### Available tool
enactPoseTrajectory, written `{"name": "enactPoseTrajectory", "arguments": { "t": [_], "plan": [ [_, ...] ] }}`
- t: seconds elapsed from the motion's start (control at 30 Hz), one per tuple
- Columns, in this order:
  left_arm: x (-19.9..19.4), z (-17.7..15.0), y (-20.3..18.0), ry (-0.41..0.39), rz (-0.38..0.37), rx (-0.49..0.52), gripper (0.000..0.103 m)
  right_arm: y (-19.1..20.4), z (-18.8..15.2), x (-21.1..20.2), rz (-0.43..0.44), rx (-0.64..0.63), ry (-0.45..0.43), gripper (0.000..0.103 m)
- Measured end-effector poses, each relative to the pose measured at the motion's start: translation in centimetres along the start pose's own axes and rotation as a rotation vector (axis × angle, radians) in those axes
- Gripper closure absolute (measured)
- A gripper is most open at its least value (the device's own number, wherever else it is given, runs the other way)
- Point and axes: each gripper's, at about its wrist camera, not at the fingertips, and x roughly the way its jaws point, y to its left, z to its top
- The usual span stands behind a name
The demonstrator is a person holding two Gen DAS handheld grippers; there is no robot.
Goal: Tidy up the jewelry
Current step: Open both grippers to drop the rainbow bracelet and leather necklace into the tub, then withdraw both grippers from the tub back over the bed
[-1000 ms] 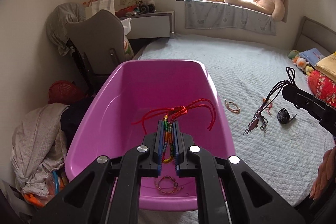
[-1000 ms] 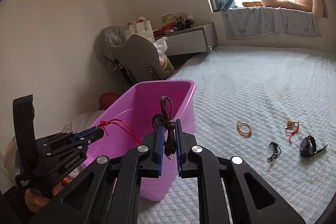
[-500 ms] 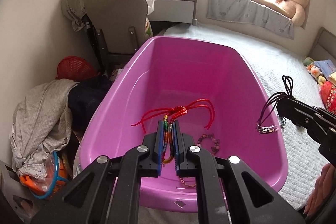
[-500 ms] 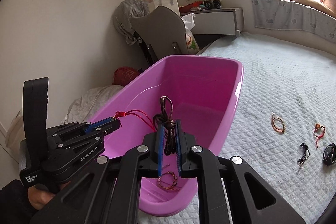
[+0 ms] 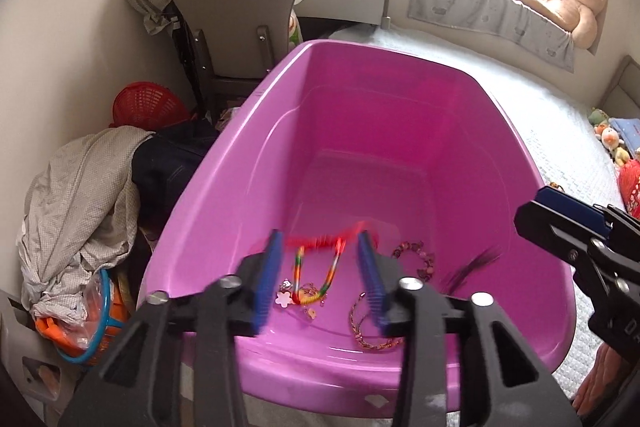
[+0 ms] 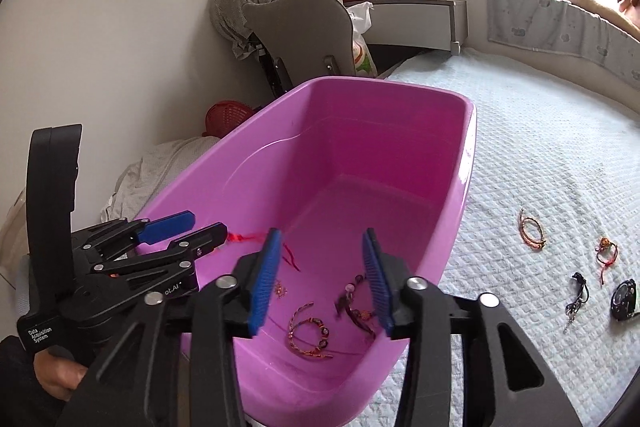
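A pink plastic tub point(image 5: 400, 131) stands on the bed's edge. Both grippers hang over its near end. My left gripper point(image 5: 319, 237) has its jaws opening. A rainbow and red cord bracelet point(image 5: 316, 269), blurred, falls free between its blue fingers point(image 5: 266, 279). My right gripper point(image 6: 321, 233) is opening too, and a dark cord necklace point(image 6: 352, 303) drops below it, touching neither pad. A beaded bracelet point(image 5: 414, 259) and a braided bracelet point(image 6: 308, 331) lie on the tub floor point(image 6: 360, 211). The right gripper point(image 5: 530, 207) shows at the left wrist view's right edge.
On the quilted bed point(image 6: 540, 155) lie an orange bracelet point(image 6: 532, 229), a red cord bracelet point(image 6: 606, 251), a black cord necklace point(image 6: 576, 293) and a black watch point(image 6: 624, 299). Left of the tub are a grey chair point(image 5: 236, 15), a red basket point(image 5: 148, 107) and piled clothes point(image 5: 80, 195).
Both grippers were shut on their cords and have opened; the rainbow bracelet and the dark necklace now drop into the tub. Both hands have come in lower over the tub.
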Motion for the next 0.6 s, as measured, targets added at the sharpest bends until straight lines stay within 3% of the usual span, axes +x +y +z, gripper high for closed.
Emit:
{"name": "enactPoseTrajectory", "arguments": {
  "t": [0.07, 0.1, 0.33, 0.6],
  "plan": [
    [-0.4, 0.1, 0.3, -0.016, 0.015, -0.021, 0.015, -0.2, 0.0, -0.4, -0.012, 0.004, -0.019, 0.051],
    [-0.7, 0.1, 0.6, -0.031, 0.019, -0.035, 0.013, -0.4, -0.1, -0.6, -0.016, 0.004, -0.023, 0.050],
    [-1.3, 0.6, 1.6, -0.035, 0.026, -0.087, 0.012, -1.2, -0.7, -1.6, -0.010, 0.016, -0.033, 0.049],
    [-2.2, 0.6, 0.6, -0.045, 0.044, -0.065, 0.012, -1.8, -1.2, -2.2, 0.004, 0.032, -0.029, 0.047]
  ]
}}
